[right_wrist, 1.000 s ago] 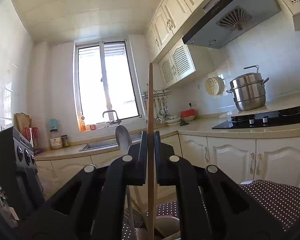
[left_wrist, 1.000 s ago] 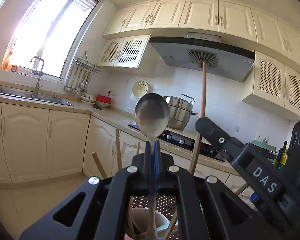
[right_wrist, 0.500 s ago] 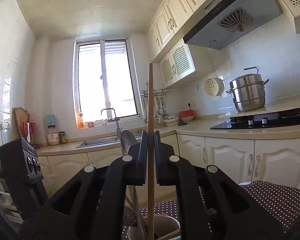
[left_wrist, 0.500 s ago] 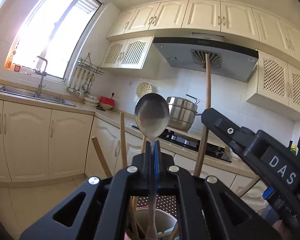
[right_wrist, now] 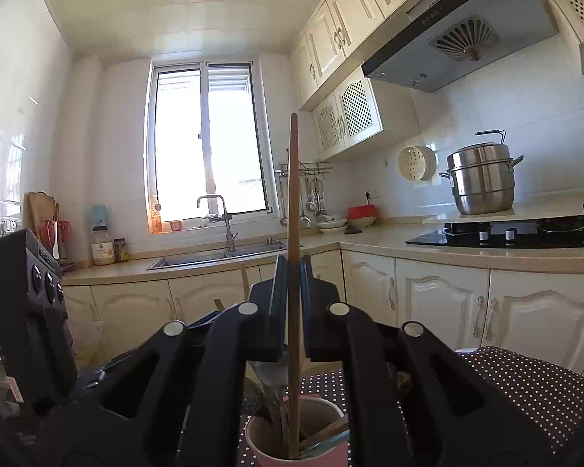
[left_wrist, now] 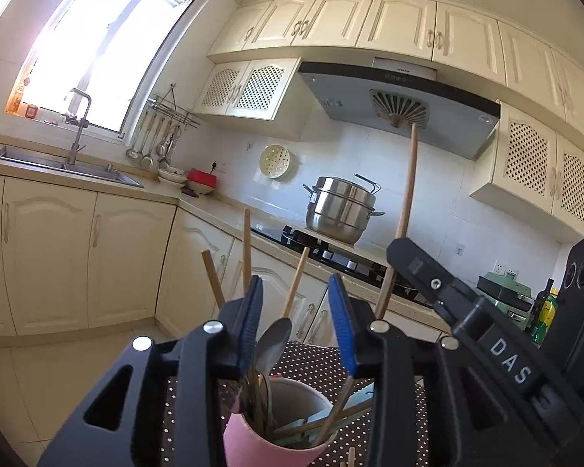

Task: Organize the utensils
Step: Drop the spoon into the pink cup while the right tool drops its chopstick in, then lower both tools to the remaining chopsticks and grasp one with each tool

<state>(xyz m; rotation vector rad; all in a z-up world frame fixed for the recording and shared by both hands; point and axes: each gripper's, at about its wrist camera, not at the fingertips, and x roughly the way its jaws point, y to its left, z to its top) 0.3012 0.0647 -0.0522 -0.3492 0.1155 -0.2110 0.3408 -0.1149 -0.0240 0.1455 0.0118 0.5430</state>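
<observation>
My left gripper (left_wrist: pixel 295 292) hangs just above a pink cup (left_wrist: pixel 241 443), and its jaws are opening. A metal spoon (left_wrist: pixel 274 344) stands loose in the cup between the blue pads, touching neither. Several wooden handles (left_wrist: pixel 246 245) also lean in the cup. My right gripper (right_wrist: pixel 293 268) is shut on a long wooden stick (right_wrist: pixel 293 194). The stick stands upright with its lower end inside the pink cup (right_wrist: pixel 261 439), beside the spoon (right_wrist: pixel 270 373). In the left wrist view the same stick (left_wrist: pixel 407 194) rises at the right.
The cup stands on a dark polka-dot cloth (left_wrist: pixel 311 362). Behind it run cream cabinets, a counter with a sink (right_wrist: pixel 214 258) and a hob carrying a steel pot (left_wrist: pixel 340 212). The left gripper's black housing (right_wrist: pixel 31 303) fills the right wrist view's left edge.
The left jaws have parted and the spoon, held high between them before, has dropped down into the cup. The right gripper still clamps the stick and has hardly moved.
</observation>
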